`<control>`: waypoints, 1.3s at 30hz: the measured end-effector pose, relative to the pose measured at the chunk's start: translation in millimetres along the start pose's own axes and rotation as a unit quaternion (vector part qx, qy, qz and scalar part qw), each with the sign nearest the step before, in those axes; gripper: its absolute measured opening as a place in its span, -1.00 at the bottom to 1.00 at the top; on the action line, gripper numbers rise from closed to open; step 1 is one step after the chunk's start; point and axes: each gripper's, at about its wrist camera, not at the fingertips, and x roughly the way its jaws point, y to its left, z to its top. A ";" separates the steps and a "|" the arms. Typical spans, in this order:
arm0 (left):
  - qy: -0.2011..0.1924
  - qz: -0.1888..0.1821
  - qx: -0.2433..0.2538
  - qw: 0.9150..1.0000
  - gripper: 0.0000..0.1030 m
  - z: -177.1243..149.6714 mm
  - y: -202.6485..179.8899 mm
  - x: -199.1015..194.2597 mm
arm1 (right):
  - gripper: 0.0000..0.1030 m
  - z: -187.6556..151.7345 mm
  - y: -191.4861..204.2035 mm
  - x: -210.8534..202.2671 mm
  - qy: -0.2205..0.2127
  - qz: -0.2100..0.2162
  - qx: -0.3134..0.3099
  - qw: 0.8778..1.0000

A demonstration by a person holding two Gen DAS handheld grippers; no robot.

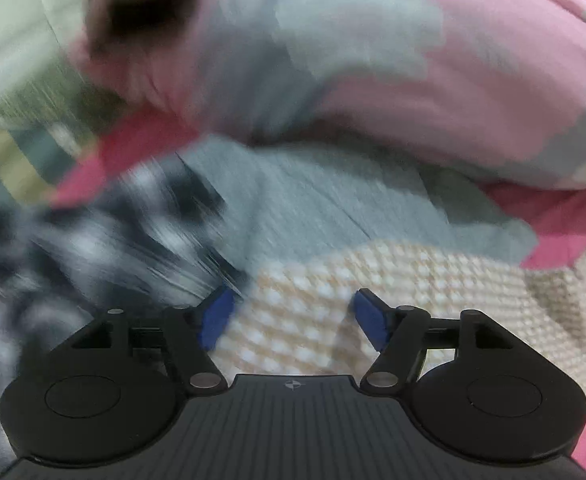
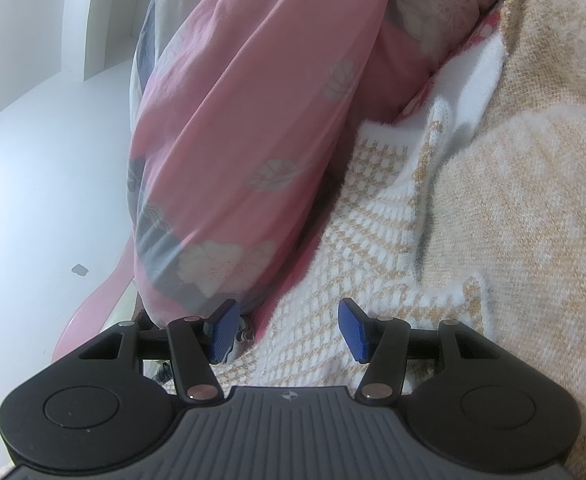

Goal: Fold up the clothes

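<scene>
White wall [image 2: 33, 160] fills left of right wrist view, small chip [image 2: 79, 269] low on it. Pale panel edge [image 2: 97, 20] near top. Pink floral bedding [image 2: 233, 120] bunched alongside. Light soft, even.

This is a home, most likely a bedroom. Bedding fills both views: a pink quilt [image 2: 229, 128] printed with pale flowers and grey patches is bunched up in soft folds, and in the left wrist view the same kind of pink and grey quilt [image 1: 373, 72] is heaped above a deeper pink sheet [image 1: 565, 216]. Loose clothes lie over it: a cream and tan knit sweater [image 2: 513, 200], a grey garment [image 1: 313, 200], and a black and white one [image 1: 93, 240], blurred. A plain white wall [image 2: 33, 140] runs beside the bedding, with a white edge [image 2: 93, 20] like a door frame or cupboard.
</scene>
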 end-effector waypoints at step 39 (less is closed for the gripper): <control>-0.144 0.166 -0.097 0.971 0.02 -53.0 14.6 -102.3 | 0.12 -1.9 1.3 -0.7 0.001 0.002 0.002 1.000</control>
